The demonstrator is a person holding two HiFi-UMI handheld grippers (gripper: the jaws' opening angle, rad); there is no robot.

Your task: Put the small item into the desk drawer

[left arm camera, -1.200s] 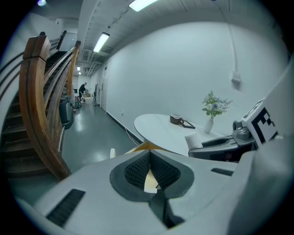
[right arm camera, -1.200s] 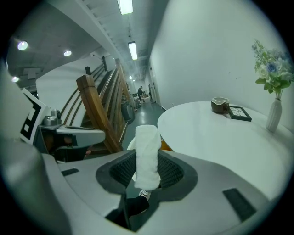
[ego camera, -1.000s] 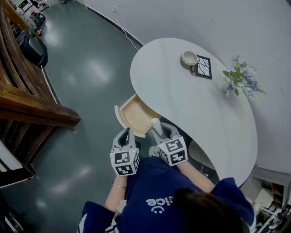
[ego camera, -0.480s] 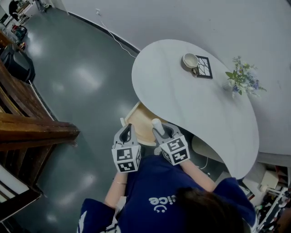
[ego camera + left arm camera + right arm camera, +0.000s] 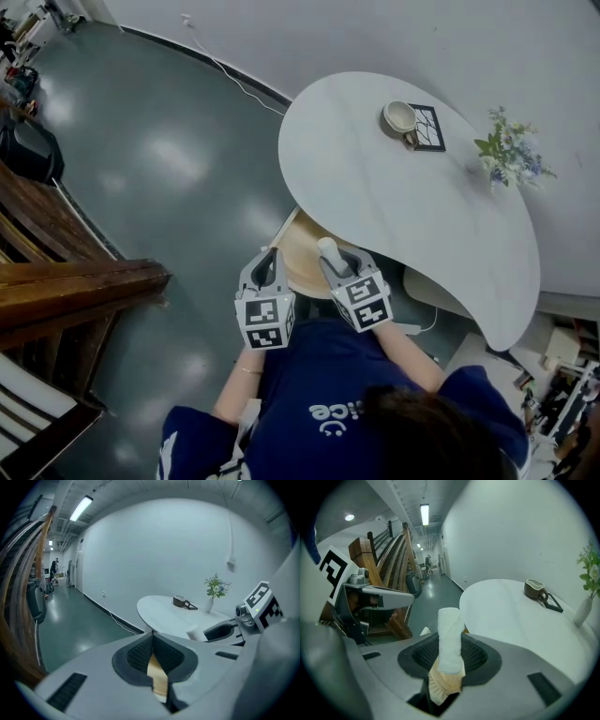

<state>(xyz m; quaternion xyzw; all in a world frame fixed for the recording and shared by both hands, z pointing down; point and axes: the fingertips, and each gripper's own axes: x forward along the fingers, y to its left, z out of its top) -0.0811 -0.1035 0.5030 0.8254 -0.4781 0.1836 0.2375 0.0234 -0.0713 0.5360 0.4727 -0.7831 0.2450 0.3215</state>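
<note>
The small item (image 5: 325, 249) is a white roll. It stands upright in my right gripper (image 5: 331, 260), shut on it (image 5: 450, 634) just above the open light-wood drawer (image 5: 298, 246), which juts from under the white oval table (image 5: 403, 202). My left gripper (image 5: 270, 257) hovers beside it at the drawer's left edge, shut and empty, its pads meeting at the tip (image 5: 152, 633). The left gripper view shows the right gripper (image 5: 220, 631) with the roll (image 5: 193, 633) to its right.
A mug (image 5: 398, 116) by a dark framed square (image 5: 429, 128) and a vase of flowers (image 5: 511, 155) sit at the table's far side. A wooden stair railing (image 5: 75, 281) stands to the left, across glossy grey floor. A cable (image 5: 230, 75) runs along the wall.
Both grippers have moved forward and now hang over the drawer's near part. The right one keeps hold of the white roll. The left stays shut.
</note>
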